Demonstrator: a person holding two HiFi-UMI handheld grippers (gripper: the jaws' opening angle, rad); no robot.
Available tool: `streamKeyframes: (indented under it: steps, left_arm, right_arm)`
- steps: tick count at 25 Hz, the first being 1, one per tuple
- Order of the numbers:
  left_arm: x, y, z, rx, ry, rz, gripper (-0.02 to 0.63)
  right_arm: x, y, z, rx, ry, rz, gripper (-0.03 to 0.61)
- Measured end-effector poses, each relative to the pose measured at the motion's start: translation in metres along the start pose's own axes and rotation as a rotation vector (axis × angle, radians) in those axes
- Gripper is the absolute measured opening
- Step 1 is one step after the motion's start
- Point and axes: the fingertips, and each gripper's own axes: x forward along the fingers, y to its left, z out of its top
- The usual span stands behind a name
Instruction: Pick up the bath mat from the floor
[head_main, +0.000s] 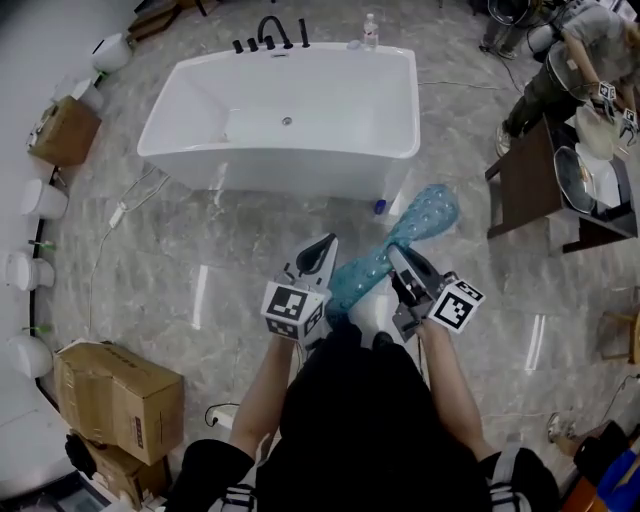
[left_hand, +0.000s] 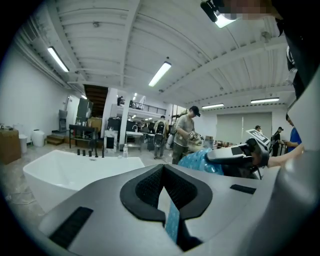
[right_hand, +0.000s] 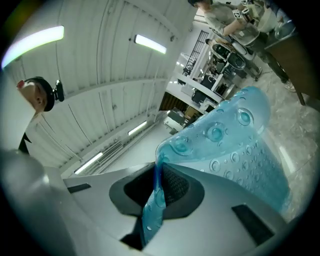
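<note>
The bath mat (head_main: 425, 218) is a clear teal sheet with round suction bumps. It hangs off the floor in front of me, bunched between my two grippers and stretching away to the upper right, towards the tub's corner. My left gripper (head_main: 322, 252) is shut on one thin edge of the bath mat (left_hand: 172, 220), seen as a teal strip between the pads. My right gripper (head_main: 401, 260) is shut on another edge, and in its own view the bath mat (right_hand: 235, 145) billows out beyond the jaws. The left gripper view also shows the right gripper (left_hand: 240, 152) close by.
A white bathtub (head_main: 290, 100) stands just ahead on the marble floor, with a bottle (head_main: 370, 30) on its rim. Cardboard boxes (head_main: 115, 400) sit at the near left. A dark table (head_main: 535, 190) with pans and a person (head_main: 575, 45) are at the right.
</note>
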Motion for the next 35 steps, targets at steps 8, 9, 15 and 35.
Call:
streamKeyframes:
  steps: [8, 9, 15, 35]
  left_arm:
    - [-0.019, -0.062, 0.065, 0.038, -0.092, 0.058, 0.005]
    - [-0.021, -0.07, 0.07, 0.043, -0.097, 0.071, 0.005]
    - [-0.048, -0.105, 0.094, 0.067, -0.132, 0.133, 0.005]
    - [-0.136, -0.1, 0.118, 0.061, -0.216, 0.109, 0.005]
  right_arm:
    - [-0.059, 0.068, 0.069, -0.206, -0.069, 0.064, 0.031]
    - [-0.066, 0.073, 0.077, -0.23, -0.071, 0.07, 0.031]
    - [-0.089, 0.109, 0.101, -0.401, -0.063, 0.103, 0.031]
    - [-0.09, 0.181, 0.06, -0.764, -0.062, -0.048, 0.031]
